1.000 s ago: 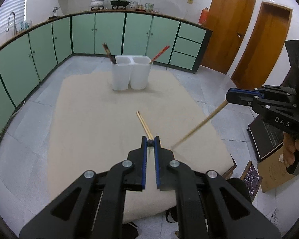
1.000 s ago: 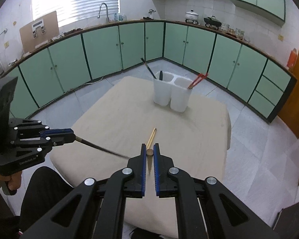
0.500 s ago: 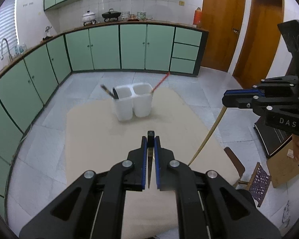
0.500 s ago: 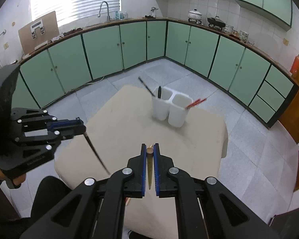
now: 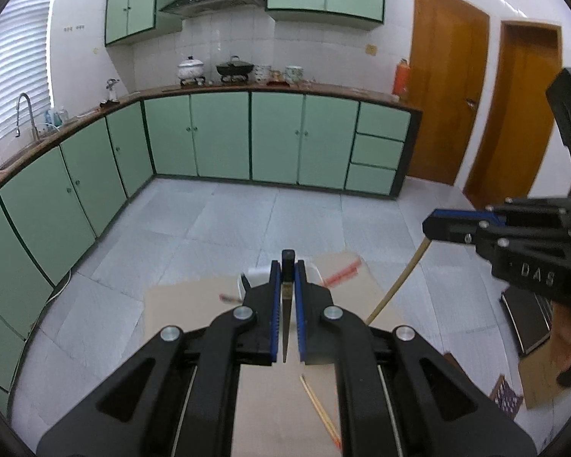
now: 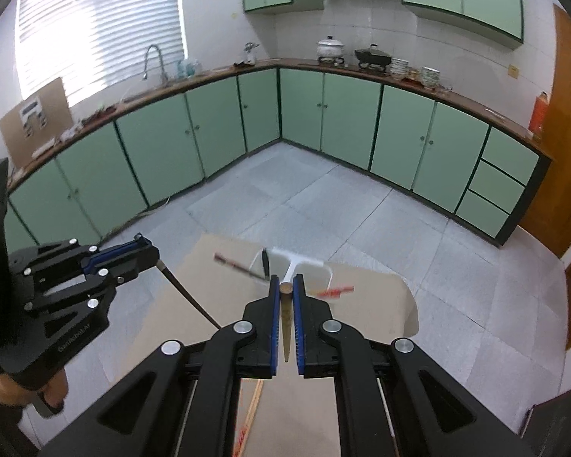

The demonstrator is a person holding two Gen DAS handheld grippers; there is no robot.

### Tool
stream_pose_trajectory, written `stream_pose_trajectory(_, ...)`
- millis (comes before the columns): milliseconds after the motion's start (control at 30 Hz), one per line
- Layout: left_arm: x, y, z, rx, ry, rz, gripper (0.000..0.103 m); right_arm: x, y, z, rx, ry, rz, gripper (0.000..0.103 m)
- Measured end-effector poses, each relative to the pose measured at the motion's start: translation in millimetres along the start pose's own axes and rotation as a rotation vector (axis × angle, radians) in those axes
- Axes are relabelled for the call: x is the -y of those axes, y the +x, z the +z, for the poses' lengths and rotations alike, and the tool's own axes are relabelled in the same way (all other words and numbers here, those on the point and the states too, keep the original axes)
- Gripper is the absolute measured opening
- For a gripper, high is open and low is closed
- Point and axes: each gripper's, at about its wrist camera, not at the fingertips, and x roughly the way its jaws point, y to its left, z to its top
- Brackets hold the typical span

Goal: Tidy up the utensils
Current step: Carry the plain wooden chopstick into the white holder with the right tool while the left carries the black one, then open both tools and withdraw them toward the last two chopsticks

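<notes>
My left gripper [image 5: 286,266] is shut on a dark chopstick [image 5: 285,323] that hangs point down between its pads. My right gripper [image 6: 285,285] is shut on a tan wooden chopstick [image 6: 286,327], also point down. Both are raised high above the beige table [image 6: 365,304]. The white two-compartment utensil holder [image 6: 300,266] stands at the table's far end, just beyond both grippers, with a dark utensil in its left cup and red chopsticks [image 6: 335,291] in its right cup. A tan chopstick pair [image 5: 319,415] lies on the table below.
Green cabinets [image 5: 224,137] line the walls around a grey tiled floor [image 5: 247,221]. Two wooden doors [image 5: 449,91] stand at the right. Each gripper shows in the other's view: the right one [image 5: 437,228], the left one [image 6: 144,255].
Both grippers have risen well above the table with their chopsticks, which swung from slanted to hanging point down. The holder now sits low, just beyond the fingertips.
</notes>
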Motion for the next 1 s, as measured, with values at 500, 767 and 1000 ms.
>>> stream_pose_trajectory(500, -19, 84, 50, 0.081, -0.061, 0.070, 0.006, 19, 69, 55, 0.069, 0.032, -0.041, 0.006)
stream_pose_trajectory(767, -29, 141, 33, 0.049, -0.072, 0.067, 0.006, 37, 134, 36, 0.024, 0.048, -0.055, 0.006)
stream_pose_trajectory(1000, -39, 176, 3, -0.044, -0.082, 0.075, 0.007, 52, 166, 9, -0.039, 0.076, -0.033, 0.015)
